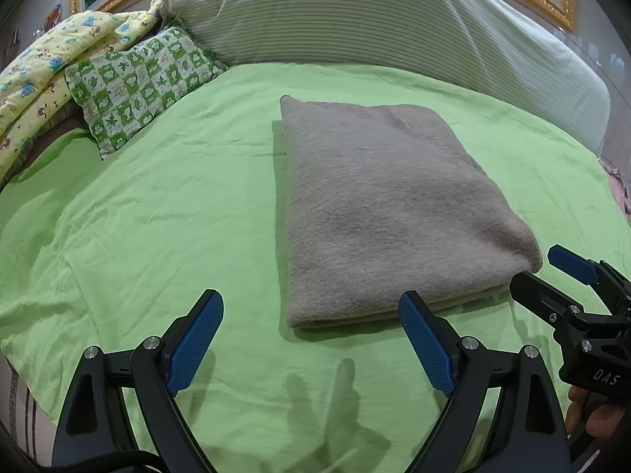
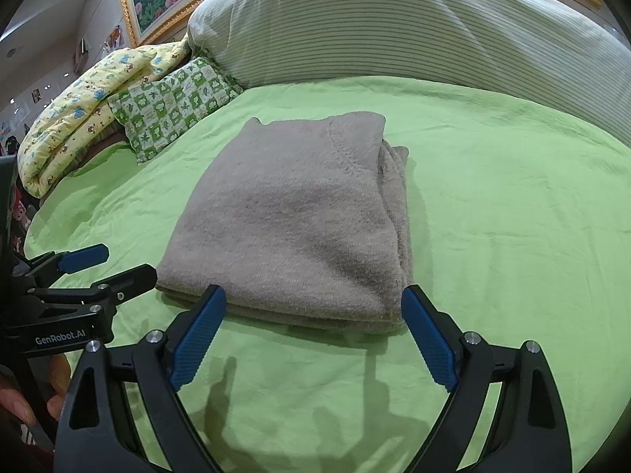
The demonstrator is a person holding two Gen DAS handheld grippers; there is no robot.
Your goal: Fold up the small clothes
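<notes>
Both sets of blue-padded fingers stand spread wide and hold nothing. The left gripper [image 1: 311, 339] hovers just short of the near edge of the grey knit garment [image 1: 394, 205], its right-hand pad [image 1: 428, 349] close to that edge but, as far as I can tell, not on it. The right gripper [image 2: 313, 337] sits at the same near edge toward the garment's right corner, one pad [image 2: 199, 335] in front of the hem, the other [image 2: 430, 339] just off the corner.

The garment lies flat on the green sheet [image 1: 157, 216], already doubled into a neat rectangle with layers stacked at the near edge (the right wrist view shows a looser bundle of folds along its right side). Beyond the garment rests a large striped pillow [image 1: 355, 19]; to the garment's far left sit a green checked cushion [image 1: 138, 82] and a yellow printed quilt [image 1: 39, 79].

To my eye the folding looks nearly finished: either one more fold remains or only a tidy-up. If another fold is wanted, the next move calls for both grippers to slip under the near edge, pinch all the layers together, and carry them toward the pillow without letting that loose right side spill.
</notes>
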